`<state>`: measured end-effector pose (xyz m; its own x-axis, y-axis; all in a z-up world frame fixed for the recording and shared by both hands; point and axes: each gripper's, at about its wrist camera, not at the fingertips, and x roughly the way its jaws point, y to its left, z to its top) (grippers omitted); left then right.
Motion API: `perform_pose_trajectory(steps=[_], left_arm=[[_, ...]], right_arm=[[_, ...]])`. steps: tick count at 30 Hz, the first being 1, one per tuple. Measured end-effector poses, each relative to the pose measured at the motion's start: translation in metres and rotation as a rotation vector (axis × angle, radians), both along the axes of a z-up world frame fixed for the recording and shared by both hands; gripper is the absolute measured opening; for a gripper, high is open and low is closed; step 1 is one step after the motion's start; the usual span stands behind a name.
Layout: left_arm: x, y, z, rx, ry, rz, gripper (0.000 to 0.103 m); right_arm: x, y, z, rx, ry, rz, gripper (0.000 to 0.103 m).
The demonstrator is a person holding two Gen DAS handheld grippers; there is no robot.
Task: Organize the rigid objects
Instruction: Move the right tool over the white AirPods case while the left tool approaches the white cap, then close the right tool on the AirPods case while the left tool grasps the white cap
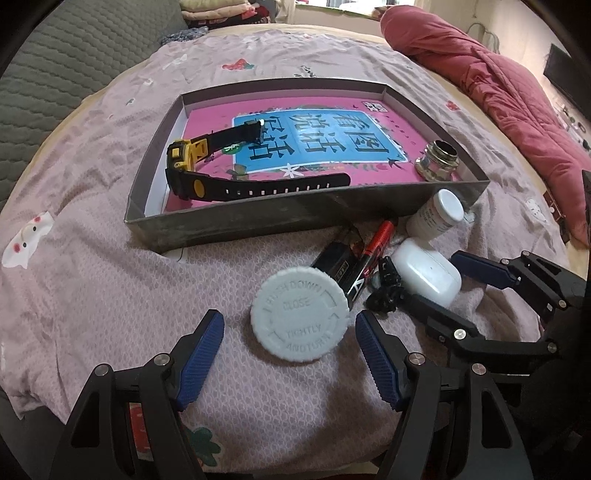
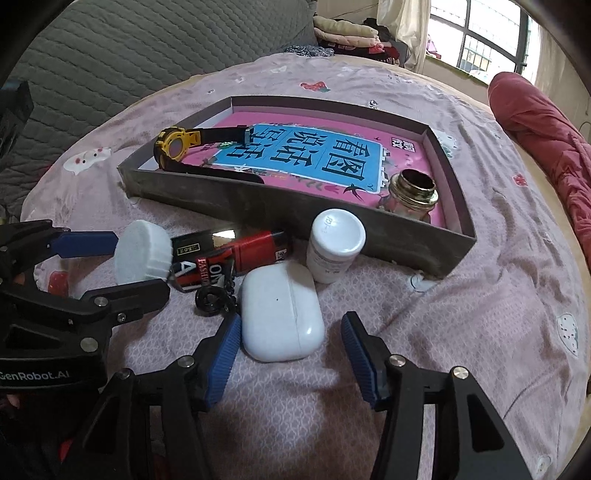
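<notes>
A grey shallow box (image 1: 258,218) (image 2: 295,206) on the bed holds a pink book, a yellow-black watch (image 1: 192,162) (image 2: 177,147) and a metal jar (image 1: 437,160) (image 2: 412,194). In front lie a pale blue cap (image 1: 300,314) (image 2: 142,251), a black-red marker (image 1: 369,258) (image 2: 236,254), a black keyring (image 1: 384,291) (image 2: 210,299), a white earbud case (image 1: 428,271) (image 2: 280,314) and a white bottle (image 1: 436,216) (image 2: 334,243). My left gripper (image 1: 290,354) (image 2: 110,262) is open around the cap. My right gripper (image 2: 290,354) (image 1: 439,284) is open around the earbud case.
The bed has a pink patterned sheet (image 1: 92,240) (image 2: 480,295). A red quilt (image 1: 498,92) (image 2: 546,140) lies at the right. A grey quilted headboard (image 1: 55,66) (image 2: 129,48) stands at the back left. Folded clothes (image 2: 347,31) and a window (image 2: 480,40) are behind.
</notes>
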<state>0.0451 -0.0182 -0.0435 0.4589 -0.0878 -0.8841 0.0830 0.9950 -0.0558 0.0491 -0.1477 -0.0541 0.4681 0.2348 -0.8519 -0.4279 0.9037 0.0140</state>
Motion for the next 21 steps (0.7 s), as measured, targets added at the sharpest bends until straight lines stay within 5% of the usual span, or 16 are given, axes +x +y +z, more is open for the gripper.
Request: perform_pose_trajectory(steps=[15, 21], left_arm=[[0.012, 0.011, -0.008, 0.000, 0.004, 0.038, 0.075], [0.014, 0.015, -0.008, -0.021, 0.001, 0.034, 0.075]], right_arm=[[0.006, 0.007, -0.008, -0.009, -0.007, 0.006, 0.059], [0.006, 0.006, -0.006, 0.024, 0.003, 0.019, 0.046]])
